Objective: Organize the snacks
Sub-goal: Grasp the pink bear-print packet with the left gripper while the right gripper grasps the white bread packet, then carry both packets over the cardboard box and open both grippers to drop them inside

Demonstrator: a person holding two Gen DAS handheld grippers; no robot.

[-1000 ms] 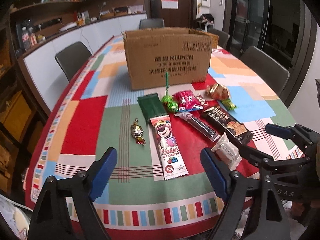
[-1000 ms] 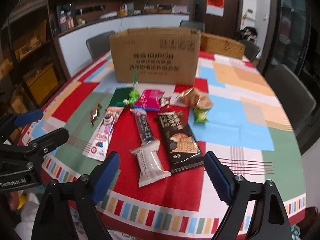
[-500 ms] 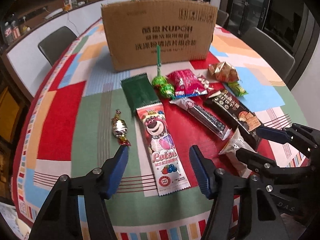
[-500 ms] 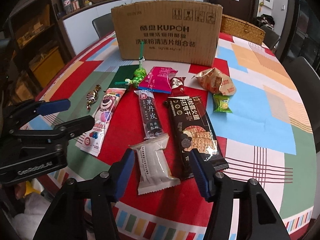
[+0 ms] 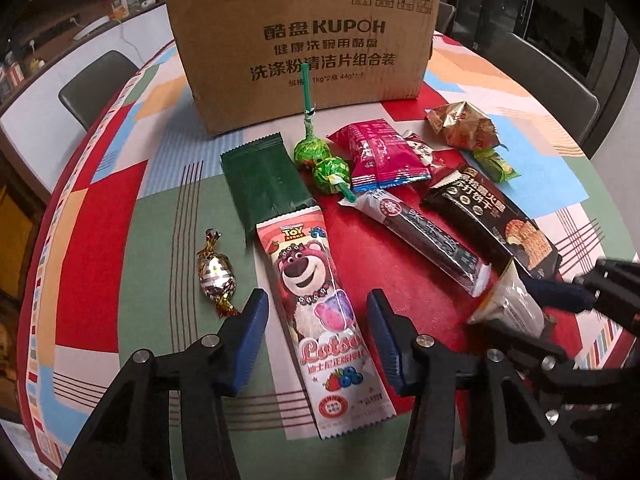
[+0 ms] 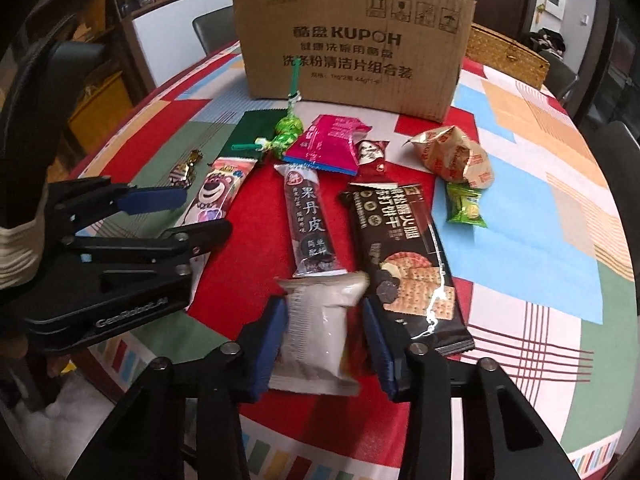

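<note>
A long pink bear-print packet (image 5: 320, 304) lies on the patchwork tablecloth (image 5: 120, 208). My left gripper (image 5: 316, 340) straddles its lower half, jaws closing, with thin gaps at both pads. A white pillow packet (image 6: 316, 332) lies near the table's front edge between the closing jaws of my right gripper (image 6: 324, 340); the left pad touches it and a sliver of red cloth shows at the right pad. In the right wrist view the left gripper (image 6: 180, 218) sits at the left over the bear packet (image 6: 218, 192).
A brown cardboard box (image 5: 304, 40) stands behind the snacks. Between lie a green packet (image 5: 264, 184), two green lollipops (image 5: 320, 160), a magenta bag (image 5: 380, 152), a dark fruit-leather bar (image 6: 308, 224), a black cracker pack (image 6: 404, 264), a gold bag (image 6: 452, 156) and a foil candy (image 5: 216, 276).
Both grippers came down and forward toward the table and narrowed their jaws. The left now straddles the bear packet, the right the white packet.
</note>
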